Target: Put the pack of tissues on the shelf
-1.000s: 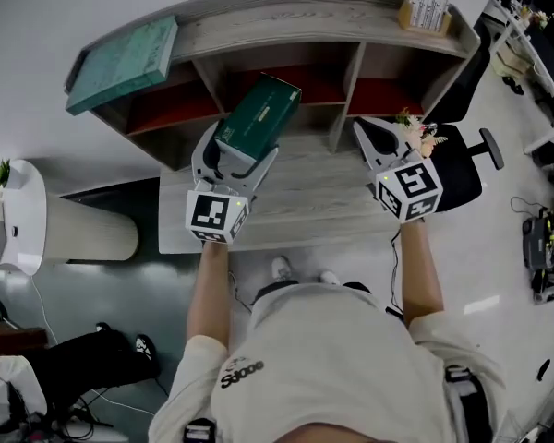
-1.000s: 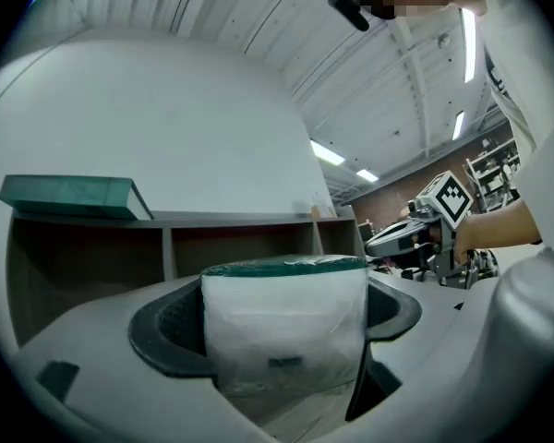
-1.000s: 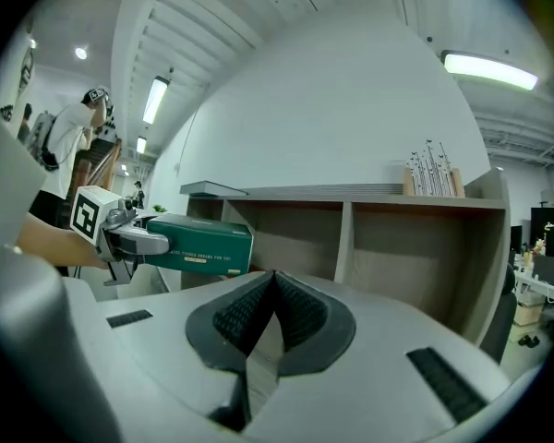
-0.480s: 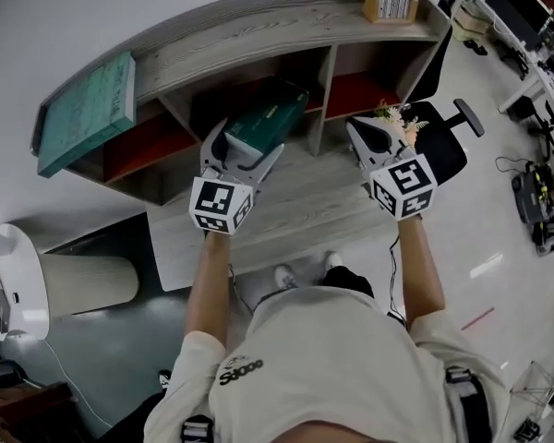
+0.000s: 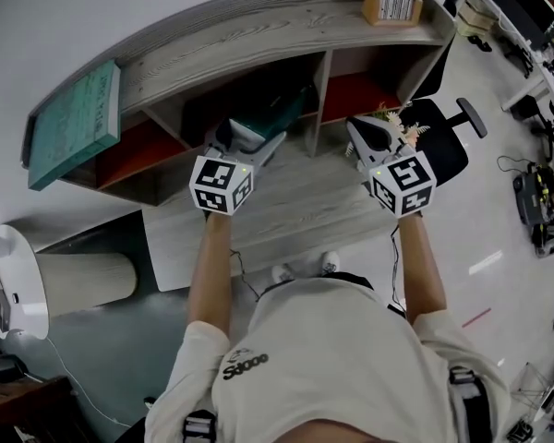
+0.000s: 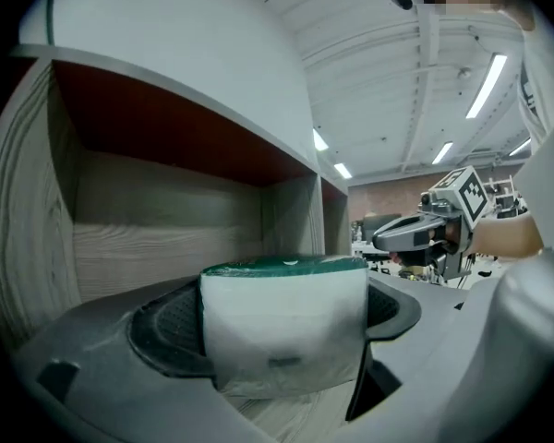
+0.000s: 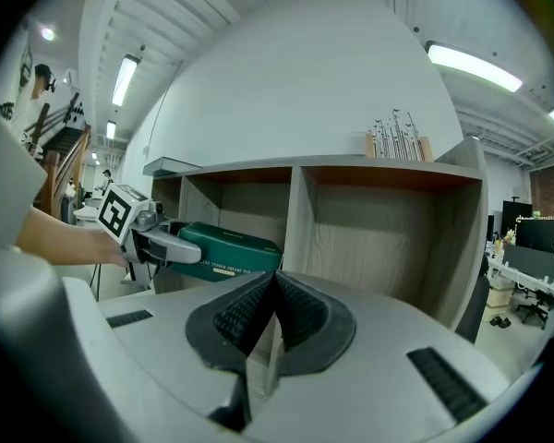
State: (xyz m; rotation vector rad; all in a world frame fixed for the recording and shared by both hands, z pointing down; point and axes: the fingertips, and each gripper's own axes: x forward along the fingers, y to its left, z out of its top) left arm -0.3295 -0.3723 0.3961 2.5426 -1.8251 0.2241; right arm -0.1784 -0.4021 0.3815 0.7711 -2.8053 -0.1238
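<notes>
Pack of tissues (image 6: 284, 326) pinched end-on in my left gripper (image 5: 257, 135) jaws to slide into shelf (image 5: 258, 30) bay | right gripper (image 7: 271, 293) jaws closed, empty.

We saw that the shelf (image 5: 286, 21) had a pale wood-grain surface, matt, while one inner face of its compartments looked smooth and dark red. The pack of tissues (image 7: 226, 250) was wrapped in a green film with a slight shine, and its end looked white and soft. The left gripper (image 5: 249, 137) and the right gripper (image 7: 275, 289) had smooth, matt grey plastic shells with black, finely textured pads (image 7: 240, 314). The floor (image 5: 499, 238) was glossy.
</notes>
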